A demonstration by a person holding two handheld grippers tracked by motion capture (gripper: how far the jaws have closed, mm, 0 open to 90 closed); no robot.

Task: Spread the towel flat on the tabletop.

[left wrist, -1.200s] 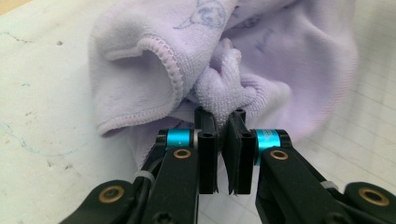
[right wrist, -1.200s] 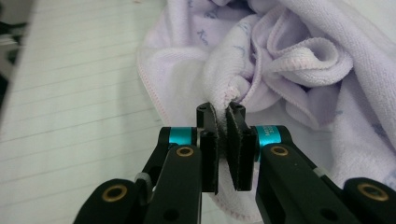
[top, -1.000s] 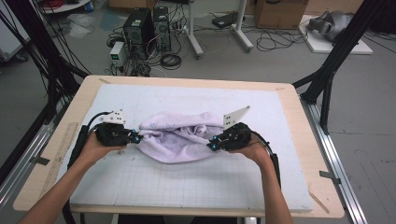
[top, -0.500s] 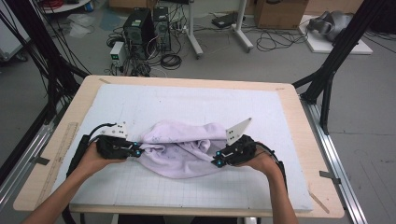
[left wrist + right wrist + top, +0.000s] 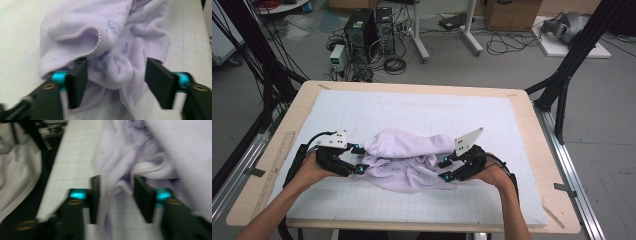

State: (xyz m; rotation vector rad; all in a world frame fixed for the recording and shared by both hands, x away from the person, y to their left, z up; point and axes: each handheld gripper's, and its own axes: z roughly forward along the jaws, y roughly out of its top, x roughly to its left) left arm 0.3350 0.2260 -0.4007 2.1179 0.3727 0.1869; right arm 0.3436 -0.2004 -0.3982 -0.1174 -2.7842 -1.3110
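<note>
No legible text, label, brand or number is presented in any view. A wooden ruler [image 5: 276,165] is laid along the left edge of the table [image 5: 522,107], but its graduations cannot be read. Faint blue-violet printed marks are borne by the lilac towel [image 5: 112,30]; they are too blurred to be resolved as letters. A square grid without figures is carried by the white mat [image 5: 412,112].
</note>
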